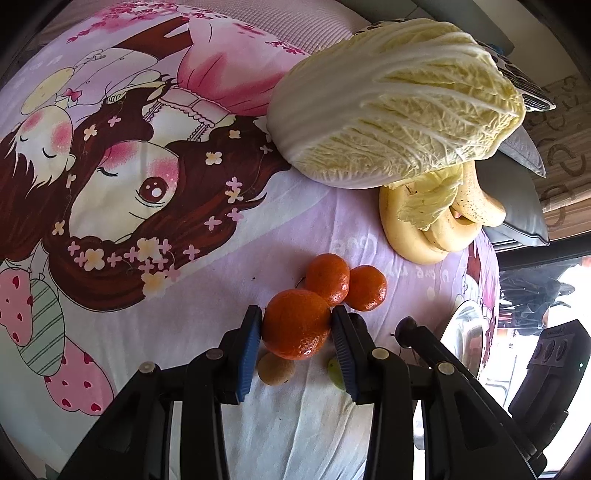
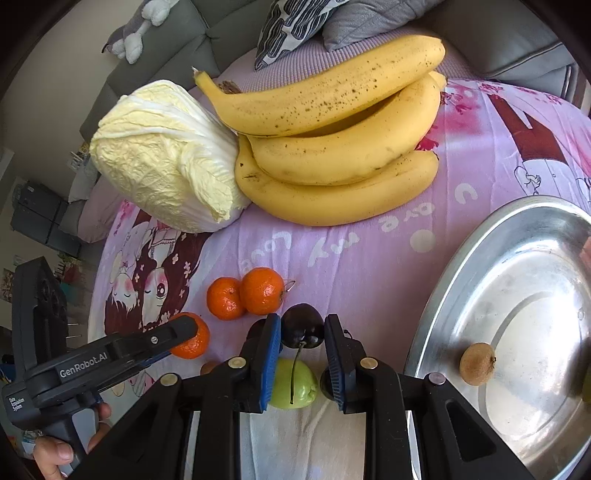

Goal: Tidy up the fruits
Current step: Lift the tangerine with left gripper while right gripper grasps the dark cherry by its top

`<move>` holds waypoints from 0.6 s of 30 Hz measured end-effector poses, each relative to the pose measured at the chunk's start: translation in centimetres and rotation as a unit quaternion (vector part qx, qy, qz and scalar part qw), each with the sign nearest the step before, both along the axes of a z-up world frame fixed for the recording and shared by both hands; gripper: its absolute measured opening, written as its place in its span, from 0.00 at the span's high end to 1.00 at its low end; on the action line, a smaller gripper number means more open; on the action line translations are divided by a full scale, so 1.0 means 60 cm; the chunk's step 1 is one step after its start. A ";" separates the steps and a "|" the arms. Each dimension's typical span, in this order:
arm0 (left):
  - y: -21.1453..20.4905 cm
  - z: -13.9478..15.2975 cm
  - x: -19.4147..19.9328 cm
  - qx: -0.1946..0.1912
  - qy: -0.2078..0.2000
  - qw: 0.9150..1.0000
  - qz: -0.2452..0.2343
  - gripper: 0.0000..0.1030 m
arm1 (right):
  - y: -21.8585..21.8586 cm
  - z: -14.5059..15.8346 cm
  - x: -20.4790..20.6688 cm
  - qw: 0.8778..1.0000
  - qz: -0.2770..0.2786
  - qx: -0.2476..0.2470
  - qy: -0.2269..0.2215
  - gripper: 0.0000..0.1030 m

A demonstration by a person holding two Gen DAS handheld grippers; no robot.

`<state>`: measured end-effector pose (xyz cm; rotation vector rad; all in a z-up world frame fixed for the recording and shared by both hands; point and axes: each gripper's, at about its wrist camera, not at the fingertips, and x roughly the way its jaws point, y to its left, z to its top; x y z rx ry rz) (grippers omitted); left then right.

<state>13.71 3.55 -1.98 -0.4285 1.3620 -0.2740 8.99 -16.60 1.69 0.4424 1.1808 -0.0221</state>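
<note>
My left gripper (image 1: 297,317) is shut on a mandarin (image 1: 295,336), both blue pads pressed to its sides just above the printed cloth (image 1: 221,258). Two more mandarins (image 1: 328,278) (image 1: 366,288) lie right behind it. My right gripper (image 2: 302,323) is shut on a dark cherry (image 2: 302,330), whose stem hangs down over a green fruit (image 2: 295,387) on the cloth. The held mandarin (image 2: 192,343) shows again in the right wrist view at lower left. A steel tray (image 2: 480,277) at the right holds a small brown fruit (image 2: 477,363).
A napa cabbage (image 2: 166,158) and a bunch of bananas (image 2: 332,147) lie at the back of the cloth. A small brown fruit (image 1: 275,369) sits under the left gripper. Sofa cushions (image 2: 295,26) rise behind. A person's hand (image 2: 55,454) holds the left gripper's handle.
</note>
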 end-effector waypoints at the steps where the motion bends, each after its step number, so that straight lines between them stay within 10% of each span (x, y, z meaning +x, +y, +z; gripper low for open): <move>1: 0.002 0.002 -0.001 0.001 -0.001 1.000 0.000 0.61 | -0.001 0.004 -0.002 1.000 0.000 0.000 -0.002 0.74; 18: -0.010 0.030 -0.027 0.016 -0.003 1.000 -0.012 0.61 | 0.007 0.009 -0.011 1.000 0.003 0.000 -0.004 0.74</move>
